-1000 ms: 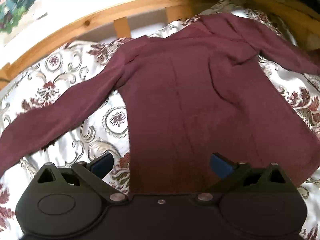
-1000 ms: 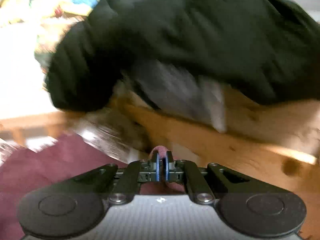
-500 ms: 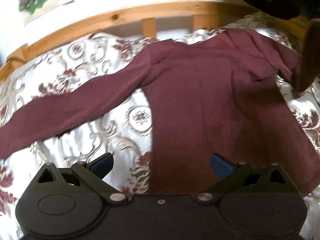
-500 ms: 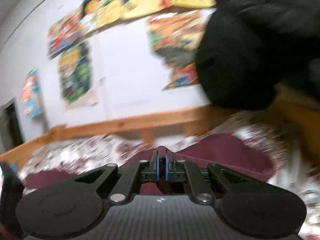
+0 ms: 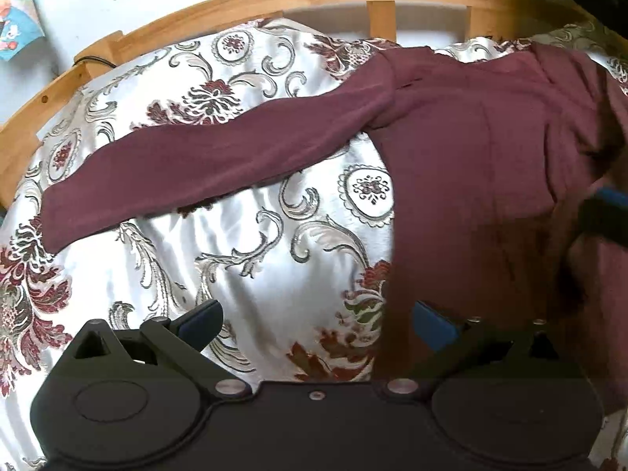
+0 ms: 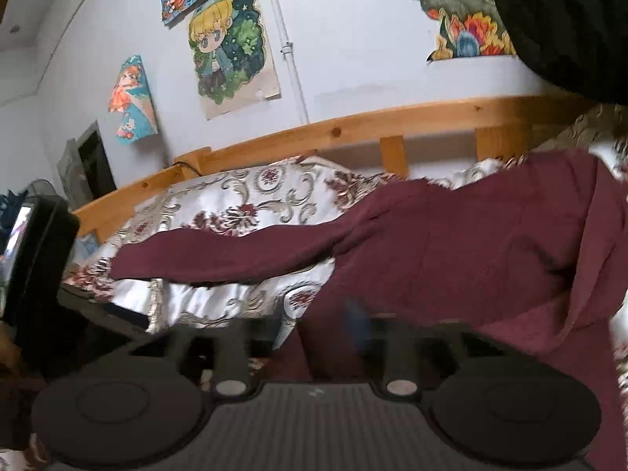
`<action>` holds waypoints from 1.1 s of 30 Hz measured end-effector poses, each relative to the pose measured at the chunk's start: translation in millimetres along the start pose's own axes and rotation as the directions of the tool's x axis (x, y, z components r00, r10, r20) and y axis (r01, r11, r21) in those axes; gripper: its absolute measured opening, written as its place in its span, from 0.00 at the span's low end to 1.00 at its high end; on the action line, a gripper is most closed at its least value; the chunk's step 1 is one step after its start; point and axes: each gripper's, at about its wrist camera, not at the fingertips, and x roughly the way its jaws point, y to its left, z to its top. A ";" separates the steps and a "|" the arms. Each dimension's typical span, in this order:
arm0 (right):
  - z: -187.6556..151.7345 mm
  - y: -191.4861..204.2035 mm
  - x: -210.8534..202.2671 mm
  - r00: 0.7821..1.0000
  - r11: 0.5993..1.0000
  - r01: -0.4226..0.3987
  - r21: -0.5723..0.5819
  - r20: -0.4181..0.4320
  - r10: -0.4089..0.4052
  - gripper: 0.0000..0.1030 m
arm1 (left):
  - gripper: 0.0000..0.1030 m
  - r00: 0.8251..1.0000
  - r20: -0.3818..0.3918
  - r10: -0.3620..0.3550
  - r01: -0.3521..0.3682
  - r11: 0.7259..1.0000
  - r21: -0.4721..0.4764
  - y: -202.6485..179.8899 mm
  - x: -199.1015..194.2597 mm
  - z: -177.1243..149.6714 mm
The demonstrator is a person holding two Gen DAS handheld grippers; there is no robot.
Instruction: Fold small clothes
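A maroon long-sleeved top (image 5: 463, 180) lies flat on the patterned bedspread (image 5: 243, 235). Its left sleeve (image 5: 204, 168) stretches out to the left. Its right sleeve is folded over the body at the right edge. My left gripper (image 5: 314, 324) is open and empty, low over the top's bottom left hem. My right gripper (image 6: 314, 329) is blurred by motion; its fingers look spread apart over the top (image 6: 451, 251), holding nothing. It also shows at the right edge of the left wrist view (image 5: 606, 212).
A wooden bed rail (image 5: 274, 4) curves along the far side, with a wall of posters (image 6: 231, 47) behind. A dark garment (image 6: 565, 23) hangs at the upper right. A black device (image 6: 35, 259) stands at the left of the bed.
My right gripper has carried the right sleeve over the body, then opened and let it go. My left gripper has shifted left towards the spread sleeve.
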 end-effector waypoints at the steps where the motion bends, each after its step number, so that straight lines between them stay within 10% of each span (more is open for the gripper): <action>1: -1.0 -1.3 -2.8 1.000 1.000 -0.012 0.011 0.006 0.012 0.72 | 0.99 1.000 0.008 -0.002 0.002 1.000 -0.001 0.5 -0.9 -0.2; 5: 1.0 -17.6 -22.5 0.997 0.996 -0.048 0.069 0.062 0.044 0.93 | 0.99 0.994 0.077 -0.076 0.076 0.997 0.006 -0.3 -7.2 -3.4; 9: 2.7 -55.3 -47.2 0.984 0.988 0.103 0.118 0.130 -0.118 1.00 | 0.99 0.956 0.177 -0.233 0.216 0.970 0.112 -15.4 -17.7 -9.4; 14: -12.4 -121.4 -53.4 0.930 0.919 0.323 0.225 0.105 -0.353 1.00 | 0.99 0.894 0.152 -0.421 0.341 0.861 0.378 -57.8 -25.0 -20.4; 20: -29.5 -185.5 -26.7 0.857 0.814 0.444 0.375 0.086 -0.508 1.00 | 0.95 0.892 0.138 -0.431 0.291 0.779 0.556 -101.8 -11.0 -24.1; 23: -26.9 -197.2 -15.4 0.858 0.824 0.423 0.377 0.124 -0.498 0.98 | 0.79 0.872 0.121 -0.475 0.339 0.763 0.551 -110.9 -3.4 -12.2; 28: -23.5 -219.3 -2.2 0.865 0.832 0.393 0.393 0.149 -0.479 0.64 | 0.13 0.828 0.015 -0.561 0.483 0.726 0.490 -107.0 17.0 12.9; 33: -28.8 -237.2 0.1 0.874 0.824 0.332 0.460 0.179 -0.452 0.46 | 0.05 0.761 -0.041 -0.647 0.638 0.737 0.222 -71.5 36.6 26.2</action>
